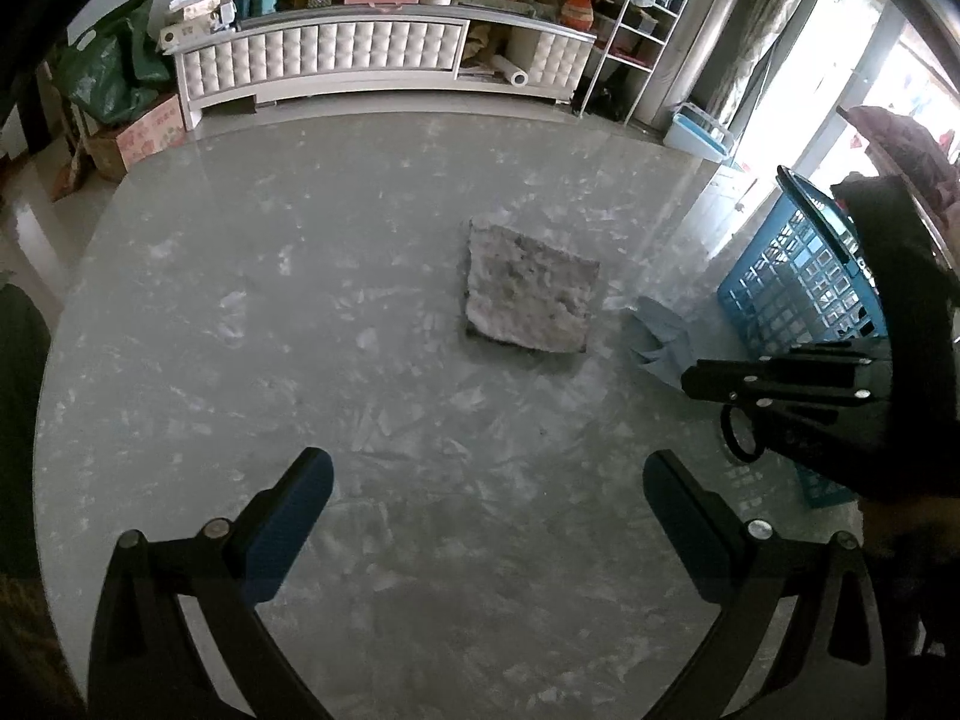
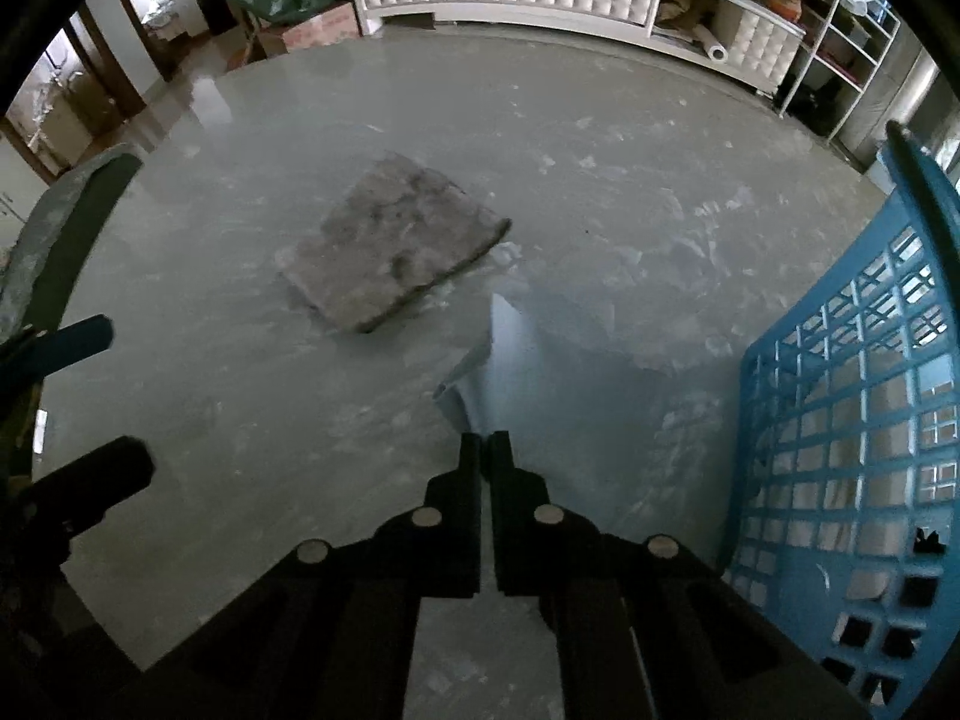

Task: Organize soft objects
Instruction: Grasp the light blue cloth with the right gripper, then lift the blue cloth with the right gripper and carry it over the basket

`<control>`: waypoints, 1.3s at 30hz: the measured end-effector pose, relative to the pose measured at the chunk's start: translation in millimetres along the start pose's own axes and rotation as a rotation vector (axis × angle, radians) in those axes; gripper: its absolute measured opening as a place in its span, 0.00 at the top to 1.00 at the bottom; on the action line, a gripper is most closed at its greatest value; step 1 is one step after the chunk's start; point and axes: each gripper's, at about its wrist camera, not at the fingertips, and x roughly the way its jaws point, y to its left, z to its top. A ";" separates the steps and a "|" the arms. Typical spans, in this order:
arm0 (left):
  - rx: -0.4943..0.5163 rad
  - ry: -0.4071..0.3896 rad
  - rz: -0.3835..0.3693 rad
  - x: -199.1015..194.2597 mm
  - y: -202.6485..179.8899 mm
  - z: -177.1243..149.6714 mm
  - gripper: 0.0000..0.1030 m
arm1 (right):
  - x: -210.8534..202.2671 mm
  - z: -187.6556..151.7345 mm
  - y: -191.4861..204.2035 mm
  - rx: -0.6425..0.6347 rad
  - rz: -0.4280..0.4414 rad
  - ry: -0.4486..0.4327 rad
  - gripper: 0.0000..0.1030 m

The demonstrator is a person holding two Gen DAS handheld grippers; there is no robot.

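A grey folded cloth (image 1: 531, 291) lies flat on the round grey marble table (image 1: 300, 312); it also shows in the right wrist view (image 2: 390, 252). A pale blue cloth (image 2: 522, 354) lies to its right, beside a blue plastic basket (image 2: 852, 420). My right gripper (image 2: 486, 441) is shut on the near edge of the pale blue cloth. From the left wrist view the right gripper (image 1: 690, 381) reaches the pale blue cloth (image 1: 654, 339) next to the basket (image 1: 798, 282). My left gripper (image 1: 487, 483) is open and empty, above the table in front of the grey cloth.
A white padded cabinet (image 1: 372, 57) with clutter on top stands beyond the table. A white wire rack (image 1: 636, 36) is at its right, a green bag (image 1: 114, 66) and cardboard boxes at its left. A bright window is at the far right.
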 end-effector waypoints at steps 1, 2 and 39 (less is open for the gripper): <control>0.000 0.000 0.000 -0.2 -0.1 0.1 0.00 | -2.5 0.0 0.9 0.002 0.007 -0.006 0.98; -0.001 -0.001 0.001 -1.0 -0.8 0.5 0.00 | -5.4 0.4 0.4 0.004 0.013 -0.008 0.98; -0.002 -0.060 0.049 -32.1 -33.8 39.1 0.00 | -160.2 -11.0 -68.3 0.156 0.375 -0.195 0.98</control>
